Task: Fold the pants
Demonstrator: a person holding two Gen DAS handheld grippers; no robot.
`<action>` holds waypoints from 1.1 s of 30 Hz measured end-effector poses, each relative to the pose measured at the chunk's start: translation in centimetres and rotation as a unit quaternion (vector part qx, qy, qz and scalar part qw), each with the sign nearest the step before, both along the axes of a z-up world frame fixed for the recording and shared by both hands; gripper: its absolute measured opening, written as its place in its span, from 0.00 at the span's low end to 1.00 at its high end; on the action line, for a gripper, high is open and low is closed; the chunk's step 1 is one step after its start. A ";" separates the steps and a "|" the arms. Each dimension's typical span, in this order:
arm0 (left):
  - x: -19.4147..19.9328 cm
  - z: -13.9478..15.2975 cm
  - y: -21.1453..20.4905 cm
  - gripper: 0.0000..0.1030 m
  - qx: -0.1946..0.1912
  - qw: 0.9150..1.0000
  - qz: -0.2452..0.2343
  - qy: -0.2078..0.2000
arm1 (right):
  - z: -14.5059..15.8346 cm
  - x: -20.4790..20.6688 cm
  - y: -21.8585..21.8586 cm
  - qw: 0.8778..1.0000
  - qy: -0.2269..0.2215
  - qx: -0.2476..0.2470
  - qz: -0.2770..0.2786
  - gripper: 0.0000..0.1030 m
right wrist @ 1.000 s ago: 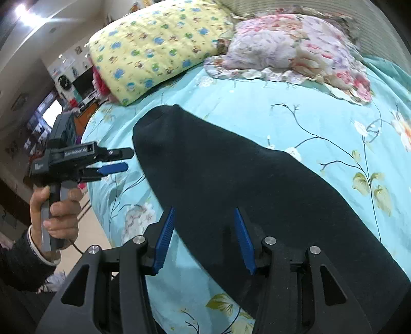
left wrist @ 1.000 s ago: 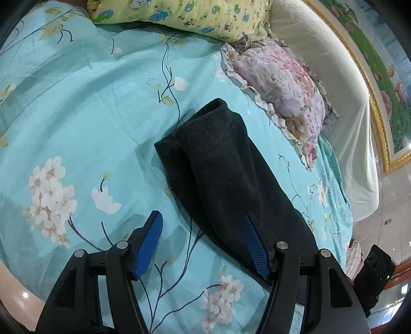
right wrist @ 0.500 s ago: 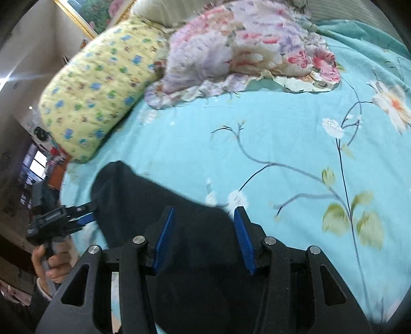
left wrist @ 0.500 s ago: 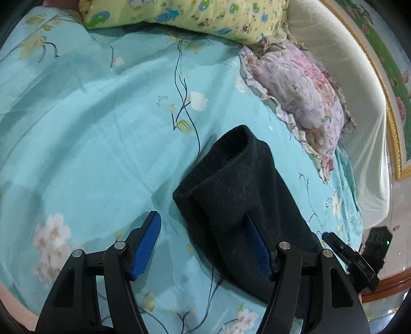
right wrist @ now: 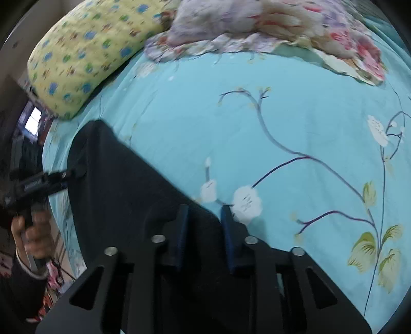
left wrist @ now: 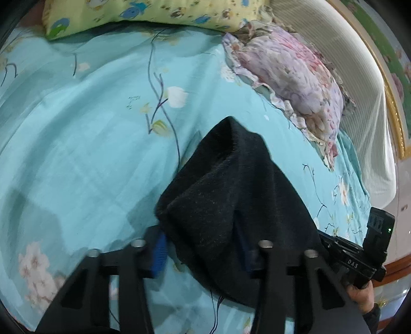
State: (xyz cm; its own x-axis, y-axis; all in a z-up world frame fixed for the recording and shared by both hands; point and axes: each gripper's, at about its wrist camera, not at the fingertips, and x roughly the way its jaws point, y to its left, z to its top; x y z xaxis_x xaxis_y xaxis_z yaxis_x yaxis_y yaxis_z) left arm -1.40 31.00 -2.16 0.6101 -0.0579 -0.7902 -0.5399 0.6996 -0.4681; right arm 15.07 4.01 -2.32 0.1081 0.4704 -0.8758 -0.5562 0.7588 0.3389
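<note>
The black pants (left wrist: 231, 205) lie folded lengthwise on the turquoise flowered bedsheet (left wrist: 90, 141). My left gripper (left wrist: 200, 244) has its blue-padded jaws around one end of the pants, the cloth bunched between them and covering the right pad. In the right wrist view the pants (right wrist: 123, 192) stretch from my right gripper (right wrist: 203, 226), whose jaws stand close together on the near edge of the cloth, to the left gripper (right wrist: 74, 173) at the far end. The right gripper (left wrist: 354, 259) also shows in the left wrist view, at the other end.
A yellow patterned pillow (left wrist: 154, 12) and a pink flowered pillow (left wrist: 295, 77) lie at the head of the bed by the white headboard (left wrist: 367, 115). The bed's edge and room floor (right wrist: 28, 123) show at the left of the right wrist view.
Both grippers have moved in onto the ends of the pants and narrowed their jaws over the cloth. The pants ends now look lifted and bunched.
</note>
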 end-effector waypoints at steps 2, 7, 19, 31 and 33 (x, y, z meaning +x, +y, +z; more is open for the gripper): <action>-0.5 1.1 -0.3 0.19 0.002 0.999 -0.009 -0.033 | 0.4 -0.6 0.2 1.000 -0.012 -0.006 0.005 0.15; -3.2 5.9 -1.5 0.18 0.046 0.992 -0.026 -0.115 | 3.6 -1.0 0.2 0.996 -0.085 -0.011 -0.013 0.12; -2.6 1.4 0.0 0.24 0.087 0.995 -0.030 -0.042 | 2.0 -0.5 3.6 0.990 -0.124 -0.066 -0.003 0.13; -4.8 6.7 -1.5 0.48 0.130 0.989 -0.018 -0.067 | 6.6 -3.3 -5.0 0.982 -0.131 0.015 -0.133 0.52; -4.1 7.3 -2.9 0.49 0.136 0.987 -0.038 -0.073 | 7.1 -4.7 -6.7 0.980 -0.131 0.026 -0.148 0.55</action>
